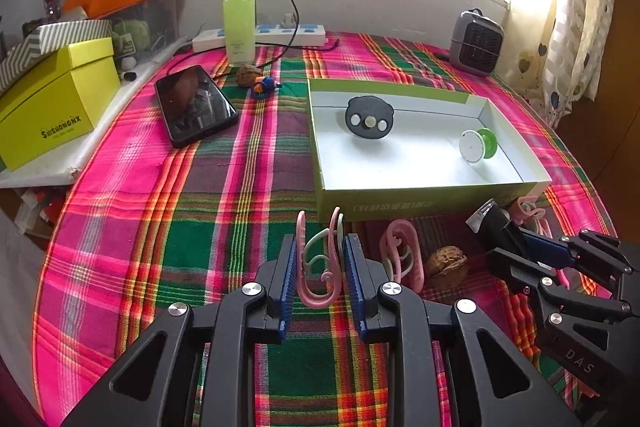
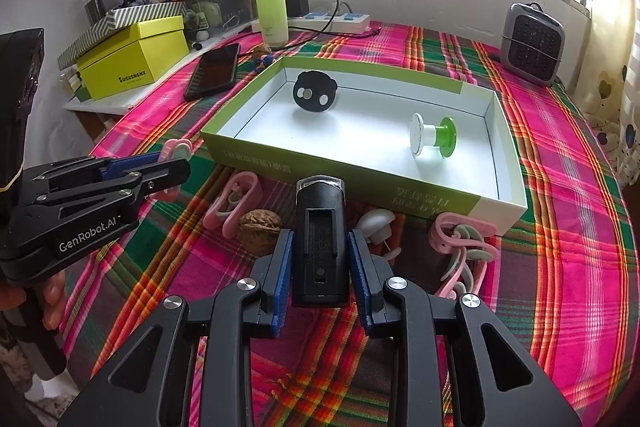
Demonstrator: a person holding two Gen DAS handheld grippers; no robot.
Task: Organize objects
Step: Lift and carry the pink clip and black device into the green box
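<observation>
My left gripper (image 1: 321,241) is shut on a pink and pale green plastic clip (image 1: 318,267), held upright just above the plaid cloth before the box's front wall. My right gripper (image 2: 320,235) is shut on a black device with a clear tip (image 2: 319,247), also in front of the shallow green-and-white box (image 2: 320,167). Inside the box lie a black round face-shaped piece (image 2: 314,91) and a green-and-white spool (image 2: 432,135). On the cloth between the grippers rest another pink clip (image 2: 236,203), a walnut (image 2: 260,227), a white mushroom-shaped piece (image 2: 376,223) and tangled pink clips (image 2: 464,243).
A phone (image 1: 194,105), a green bottle (image 1: 239,15), a power strip (image 1: 260,37), a second walnut (image 1: 247,75) and a small blue toy (image 1: 264,87) sit behind and left. A yellow box (image 1: 56,103) stands at the left, a grey heater (image 1: 476,43) at the back right.
</observation>
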